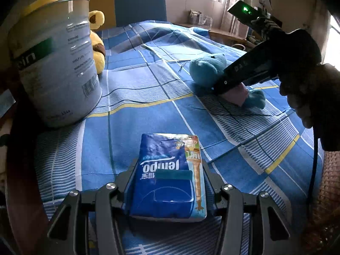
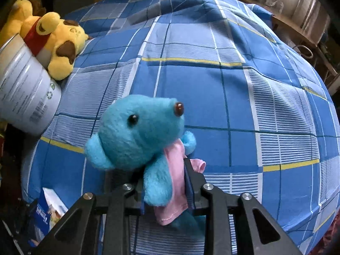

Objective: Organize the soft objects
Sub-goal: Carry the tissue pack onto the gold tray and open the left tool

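On the checked bed cover (image 2: 212,106) the tin (image 1: 55,63) with a yellow plush (image 2: 61,40) behind it awaits, while the right gripper (image 2: 165,191) clamps the blue plush (image 2: 140,131) mid-bed and the left gripper (image 1: 167,182) grips the tissue pack (image 1: 170,178) near the front edge, so neither looks put away yet.

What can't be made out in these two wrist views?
- Blue plush toy: lower body hidden by the right gripper in the right wrist view.
- Tin can: brand name cut off by its curve, small print blurred, left wrist view.
- Yellow plush toy: mostly hidden behind the can, left wrist view.
- Tissue pack: sides covered by the left gripper.
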`<state>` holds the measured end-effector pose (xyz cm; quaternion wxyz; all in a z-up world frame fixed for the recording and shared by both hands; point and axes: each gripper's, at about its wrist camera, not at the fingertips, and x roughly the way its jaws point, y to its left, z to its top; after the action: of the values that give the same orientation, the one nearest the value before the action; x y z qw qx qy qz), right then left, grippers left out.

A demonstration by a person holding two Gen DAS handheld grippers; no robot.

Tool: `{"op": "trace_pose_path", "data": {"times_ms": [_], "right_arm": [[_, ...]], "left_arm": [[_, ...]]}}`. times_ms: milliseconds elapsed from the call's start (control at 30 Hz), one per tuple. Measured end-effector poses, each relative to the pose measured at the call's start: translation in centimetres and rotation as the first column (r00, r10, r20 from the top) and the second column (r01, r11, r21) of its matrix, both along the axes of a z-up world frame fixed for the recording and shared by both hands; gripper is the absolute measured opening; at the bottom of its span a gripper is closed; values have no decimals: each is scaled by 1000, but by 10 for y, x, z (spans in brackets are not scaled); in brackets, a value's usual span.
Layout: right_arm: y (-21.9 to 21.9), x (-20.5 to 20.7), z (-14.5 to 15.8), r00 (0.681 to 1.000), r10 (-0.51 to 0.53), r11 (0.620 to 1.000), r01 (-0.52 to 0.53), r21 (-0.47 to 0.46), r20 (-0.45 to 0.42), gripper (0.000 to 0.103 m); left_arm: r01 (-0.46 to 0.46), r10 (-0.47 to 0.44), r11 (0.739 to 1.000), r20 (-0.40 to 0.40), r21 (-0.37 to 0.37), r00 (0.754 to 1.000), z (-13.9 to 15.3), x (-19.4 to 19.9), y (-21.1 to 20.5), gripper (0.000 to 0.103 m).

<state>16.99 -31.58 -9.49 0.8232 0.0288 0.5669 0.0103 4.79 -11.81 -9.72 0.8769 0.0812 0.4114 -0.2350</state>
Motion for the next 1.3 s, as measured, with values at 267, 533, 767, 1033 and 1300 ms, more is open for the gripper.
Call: {"op": "trace_pose_path", "data": {"times_ms": [267,533,767,1033,1300], "right_arm": [[-5,-2,-7,999,-13,1000,13,12,29,31],[1,-1,-12,999,-7,1000,8,-24,33,35],[1,-3,-12,999,-6,999,7,-38,38,35],[9,-1,-12,998,24,996,-20,-87,51,35],[17,-5,-13,997,51,991,-43,-125,65,35]], "left_arm": [[6,-6,1000,7,23,1000,4,-3,0,52],[-53,53,999,-39,-4,998,21,-10,17,52],[-107,108,993,24,-43,994,59,-22,45,52],[-214,219,974,79,-71,972,89,-29,87,52],[-320,327,944,107,-75,939,98,-30,131,52]]}}
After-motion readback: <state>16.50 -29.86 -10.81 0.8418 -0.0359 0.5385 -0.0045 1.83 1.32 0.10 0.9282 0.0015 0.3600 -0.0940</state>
